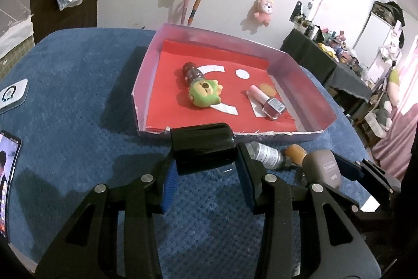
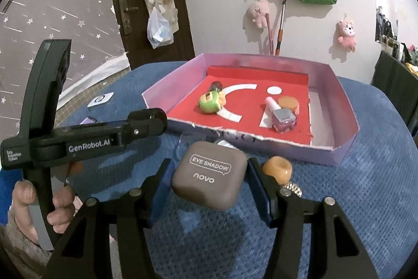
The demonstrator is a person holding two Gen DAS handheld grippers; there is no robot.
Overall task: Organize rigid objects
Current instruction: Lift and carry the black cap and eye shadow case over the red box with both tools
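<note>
My left gripper (image 1: 206, 153) is shut on a glossy black cylinder (image 1: 202, 144), held just in front of the lilac tray's near wall (image 1: 261, 134). My right gripper (image 2: 209, 169) is shut on a brown eye shadow case (image 2: 209, 175), which casts a shadow on the blue cloth below. The case (image 1: 324, 169) also shows at the right of the left wrist view. Inside the red-floored tray (image 2: 347, 145) lie a green toy figure (image 1: 205, 94), a beaded bottle (image 1: 192, 72), a pink nail polish bottle (image 1: 269, 102) and an orange disc (image 2: 288, 102).
On the blue cloth (image 1: 78, 122) in front of the tray lie a small clear bottle (image 1: 265, 154) and an orange ring (image 2: 277, 169). A white device (image 1: 13, 94) and a lit phone (image 1: 9, 182) lie at the left. A hand (image 2: 60, 205) grips the left tool. Plush toys hang on the wall.
</note>
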